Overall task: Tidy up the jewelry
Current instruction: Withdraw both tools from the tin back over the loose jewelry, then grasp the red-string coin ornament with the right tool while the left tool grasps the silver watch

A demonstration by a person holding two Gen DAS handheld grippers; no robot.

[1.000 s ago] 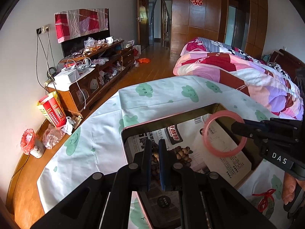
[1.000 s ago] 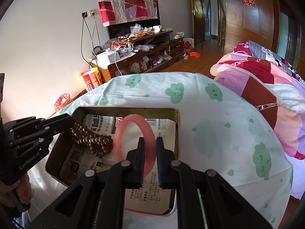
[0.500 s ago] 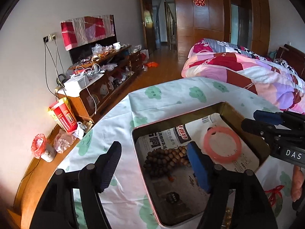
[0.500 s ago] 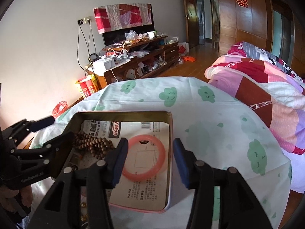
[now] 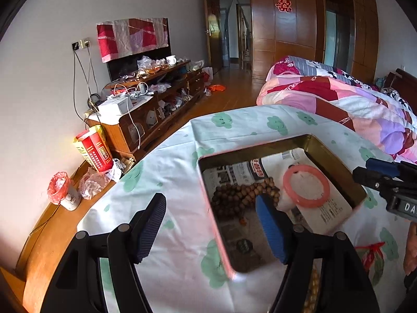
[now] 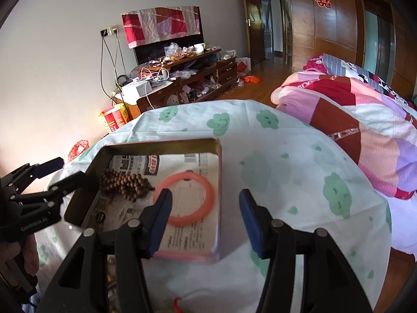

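Jewelry now lies released in the tin box (image 5: 336, 161). Left wrist view: the left gripper (image 5: 211, 232) has spread wide and empty; wooden beads (image 5: 242, 193) rest at 12 o'clock. Right wrist view: the right gripper (image 6: 206, 217) has opened, leaving the pink bangle (image 6: 186, 199) flat at 11 o'clock. Both placements appear complete.

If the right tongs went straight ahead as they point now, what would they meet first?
Probably the near right corner of the tin box, by the pink bangle; the open right tongs straddle that edge. Depth is unclear.
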